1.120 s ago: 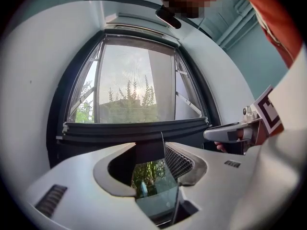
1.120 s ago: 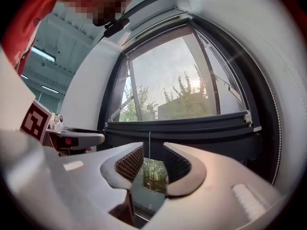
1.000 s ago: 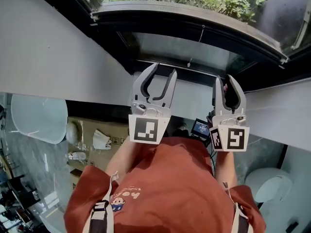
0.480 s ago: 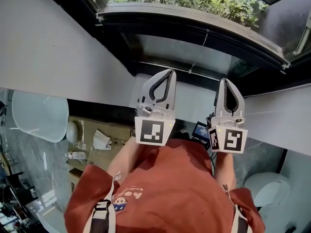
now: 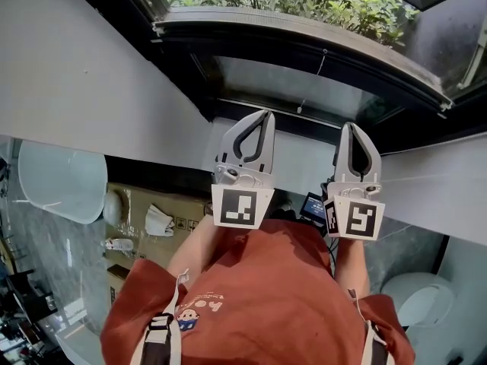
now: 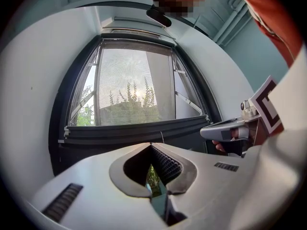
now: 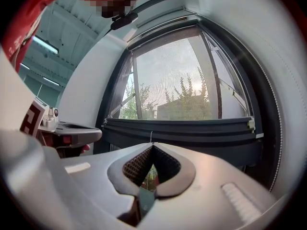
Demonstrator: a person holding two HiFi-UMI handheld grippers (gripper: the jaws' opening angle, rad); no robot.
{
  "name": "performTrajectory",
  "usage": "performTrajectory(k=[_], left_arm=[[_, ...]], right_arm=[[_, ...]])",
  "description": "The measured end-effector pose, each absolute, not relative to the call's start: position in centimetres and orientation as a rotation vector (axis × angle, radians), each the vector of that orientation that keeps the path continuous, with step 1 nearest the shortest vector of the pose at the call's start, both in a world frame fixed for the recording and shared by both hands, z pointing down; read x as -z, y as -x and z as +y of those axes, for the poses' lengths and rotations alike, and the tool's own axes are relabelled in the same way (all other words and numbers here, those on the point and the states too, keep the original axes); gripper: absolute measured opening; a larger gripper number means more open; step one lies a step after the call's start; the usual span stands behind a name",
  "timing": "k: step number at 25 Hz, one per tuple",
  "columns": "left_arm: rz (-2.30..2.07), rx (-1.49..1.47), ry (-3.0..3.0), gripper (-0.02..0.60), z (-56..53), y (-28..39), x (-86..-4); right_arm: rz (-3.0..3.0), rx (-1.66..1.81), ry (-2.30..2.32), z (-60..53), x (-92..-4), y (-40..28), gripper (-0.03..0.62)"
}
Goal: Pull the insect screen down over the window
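The window [image 5: 304, 78] has a dark frame with green plants behind it. The insect screen's dark bottom bar [image 6: 139, 131] [image 7: 182, 128] runs across the low part of the opening, with hazy mesh above it. A thin pull cord [image 6: 161, 137] [image 7: 150, 137] hangs from the bar's middle. My left gripper [image 5: 262, 115] [image 6: 151, 145] and right gripper [image 5: 355, 128] [image 7: 152, 146] point side by side at the window, just below the bar. Both are shut, with nothing visible between the pads. The cord hangs beyond the tips.
White wall panels [image 5: 76, 74] flank the window recess. Below lie a cardboard box [image 5: 152, 204], a white rounded fixture [image 5: 61, 181] and a small lit device [image 5: 313, 201]. The person's orange shirt [image 5: 259, 295] fills the lower middle of the head view.
One second ago both grippers stood with jaws apart; both closed by half a second ago and stay shut. Nothing was taken hold of. The hands have kept their place.
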State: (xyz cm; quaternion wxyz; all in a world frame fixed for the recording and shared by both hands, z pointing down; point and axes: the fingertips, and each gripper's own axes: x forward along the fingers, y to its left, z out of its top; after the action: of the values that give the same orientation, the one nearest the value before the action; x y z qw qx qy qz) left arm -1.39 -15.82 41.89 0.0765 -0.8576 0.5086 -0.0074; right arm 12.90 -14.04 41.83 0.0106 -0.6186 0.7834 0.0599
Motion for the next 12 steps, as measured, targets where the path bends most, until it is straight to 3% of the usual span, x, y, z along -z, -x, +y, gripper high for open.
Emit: performTrajectory(k=[12], left_arm=[[1.546,0.031,2.573,0.006,-16.05,1.79,-42.11]], right_arm=[[2.434,-0.215,1.965,-14.07,-41.66,-13.8,0.009]])
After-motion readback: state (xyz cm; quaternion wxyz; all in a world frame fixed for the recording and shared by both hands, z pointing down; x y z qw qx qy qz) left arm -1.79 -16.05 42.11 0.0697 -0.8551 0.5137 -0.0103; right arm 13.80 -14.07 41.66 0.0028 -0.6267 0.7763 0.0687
